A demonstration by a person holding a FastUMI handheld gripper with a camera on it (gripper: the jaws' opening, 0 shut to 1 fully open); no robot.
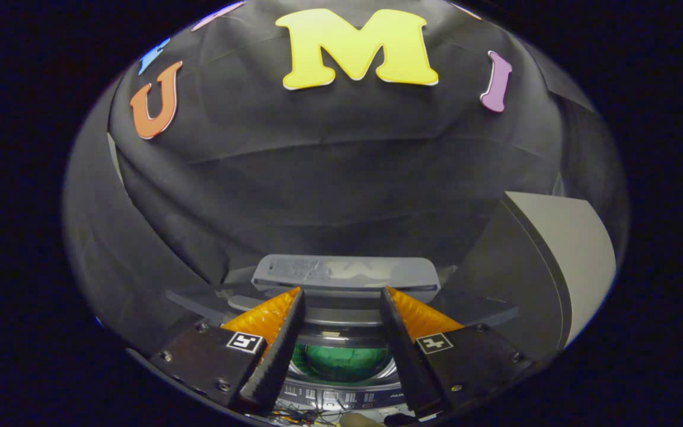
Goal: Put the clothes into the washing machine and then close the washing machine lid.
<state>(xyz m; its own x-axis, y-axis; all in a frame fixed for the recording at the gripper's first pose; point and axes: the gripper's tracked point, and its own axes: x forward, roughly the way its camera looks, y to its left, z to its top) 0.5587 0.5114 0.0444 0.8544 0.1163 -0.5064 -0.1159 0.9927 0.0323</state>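
Your gripper (341, 290) hangs above the washing machine (341, 356), fingers (276, 350) spread wide w/ nothing between them but open air. Down through the gap btwn the fingers you see the drum opening (341, 360), round, w/ a green cast inside; can't tell whether that's clothes or just a reflection, too dim and curved to say. The control panel (329, 396) w/ small button rows sits on the near edge of the machine, just below the drum opening. Beyond the fingertips the washing machine lid (346, 273) stands raised at the back of the machine, grey, glossy, tilted up toward the black cloth wall (329, 178) behind it. So lid is open, drum mouth is unblocked from above. To your right a big grey panel (555, 261) w/ a curved top edge stands upright beside the machine, near the right finger but apart from it; that's the closest thing at the side. Left of the machine the cloth wall folds around in dark creases. Near the panel's front edge some thin wires (297, 415) show, tangled, too small to make out more.
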